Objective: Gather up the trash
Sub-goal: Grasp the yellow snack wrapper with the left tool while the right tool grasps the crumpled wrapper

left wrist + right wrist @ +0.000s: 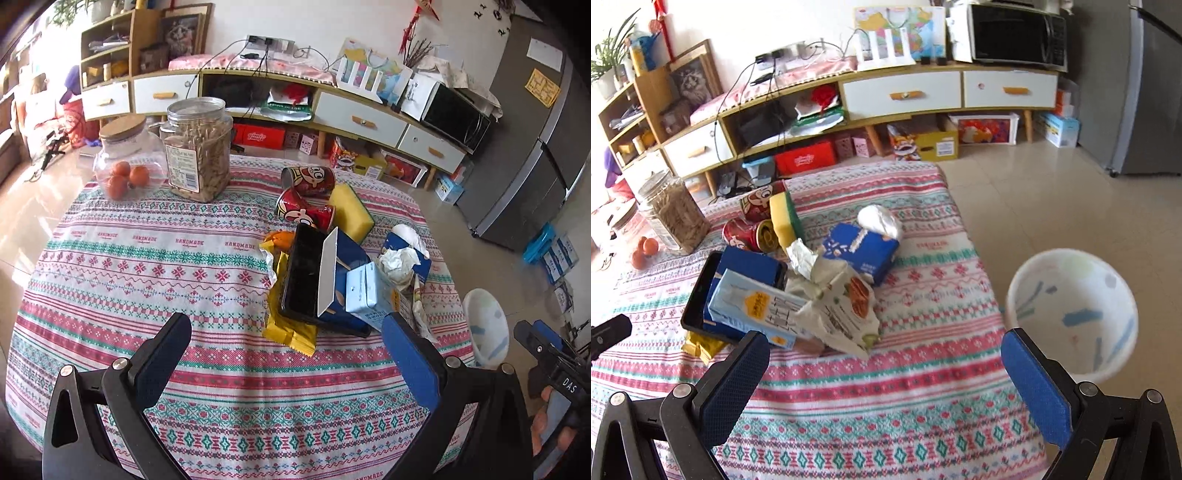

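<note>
A heap of trash lies on the patterned tablecloth (147, 266): two red cans (308, 195), a yellow sponge (351, 210), a yellow wrapper (286, 332), a light blue carton (364, 291) (753, 306), crumpled paper (827, 295) and a blue tissue box (860, 247). A black phone (303, 273) leans on a blue box. A white bin (1075, 314) (485, 328) stands on the floor right of the table. My left gripper (286, 347) is open and empty before the heap. My right gripper (886, 362) is open and empty, above the table edge near the bin.
A tall jar of snacks (199, 147) and a glass jar holding oranges (127, 162) stand at the table's far left. A long TV cabinet (905, 96) with a microwave (1015, 33) lines the wall. A grey fridge (532, 140) is at the right.
</note>
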### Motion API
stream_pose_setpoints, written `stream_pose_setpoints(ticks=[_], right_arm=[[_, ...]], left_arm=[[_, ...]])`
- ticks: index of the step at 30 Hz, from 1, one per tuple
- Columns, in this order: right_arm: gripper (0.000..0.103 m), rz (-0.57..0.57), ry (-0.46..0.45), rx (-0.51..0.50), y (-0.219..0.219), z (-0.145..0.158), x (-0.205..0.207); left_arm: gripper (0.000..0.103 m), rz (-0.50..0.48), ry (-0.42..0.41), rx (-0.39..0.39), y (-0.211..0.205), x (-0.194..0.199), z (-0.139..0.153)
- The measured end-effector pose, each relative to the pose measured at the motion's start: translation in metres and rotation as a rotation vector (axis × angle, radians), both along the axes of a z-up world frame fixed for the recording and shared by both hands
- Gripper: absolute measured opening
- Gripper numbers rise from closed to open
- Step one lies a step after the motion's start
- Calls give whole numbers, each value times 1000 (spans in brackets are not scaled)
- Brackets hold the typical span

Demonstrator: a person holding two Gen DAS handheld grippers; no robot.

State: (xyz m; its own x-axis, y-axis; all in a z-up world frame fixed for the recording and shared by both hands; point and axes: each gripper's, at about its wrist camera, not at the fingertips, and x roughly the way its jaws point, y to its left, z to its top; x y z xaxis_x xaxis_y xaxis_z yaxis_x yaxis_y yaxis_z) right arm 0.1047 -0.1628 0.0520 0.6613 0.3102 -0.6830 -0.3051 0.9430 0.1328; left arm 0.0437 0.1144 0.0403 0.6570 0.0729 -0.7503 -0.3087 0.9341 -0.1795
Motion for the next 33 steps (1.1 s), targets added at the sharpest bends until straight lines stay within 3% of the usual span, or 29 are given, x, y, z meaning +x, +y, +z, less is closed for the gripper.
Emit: stream_pose_setpoints(ticks=[5, 8, 10, 12, 13, 18, 21, 23, 26, 28, 29, 33], right_arm=[[103, 161, 190, -6, 34, -4, 73], [103, 206, 227, -18, 49, -18, 90], [103, 206, 253, -17, 47, -36, 87], [103, 197, 300, -36, 45, -52, 82], [101, 201, 317, -52, 47, -58, 81], [96, 259, 312, -122, 58, -71, 75], [89, 293, 308, -224, 70, -86, 71], [83, 308, 288, -309, 78, -96, 67], [66, 334, 256, -402, 85, -107, 63], [33, 340, 257, -421, 86, -112, 65], [25, 344, 263, -411, 85, -113, 66], [7, 342, 233, -379, 80, -99, 64]], left_arm=[[98, -70, 173, -91, 14, 49, -21], [89, -50, 194, -136, 25, 61, -44], [78, -23, 185, -236, 38, 57, -64], [55, 16, 197, -334, 48, 55, -81], [51, 21, 203, -351, 49, 57, -85], [49, -29, 170, -300, 35, 69, -82], [49, -47, 182, -276, 28, 81, -89], [49, -39, 203, -263, 26, 86, -97], [49, -23, 223, -249, 28, 89, -107], [30, -24, 215, -243, 28, 90, -107], [13, -32, 214, -241, 27, 92, -106], [8, -49, 186, -200, 22, 89, -95]])
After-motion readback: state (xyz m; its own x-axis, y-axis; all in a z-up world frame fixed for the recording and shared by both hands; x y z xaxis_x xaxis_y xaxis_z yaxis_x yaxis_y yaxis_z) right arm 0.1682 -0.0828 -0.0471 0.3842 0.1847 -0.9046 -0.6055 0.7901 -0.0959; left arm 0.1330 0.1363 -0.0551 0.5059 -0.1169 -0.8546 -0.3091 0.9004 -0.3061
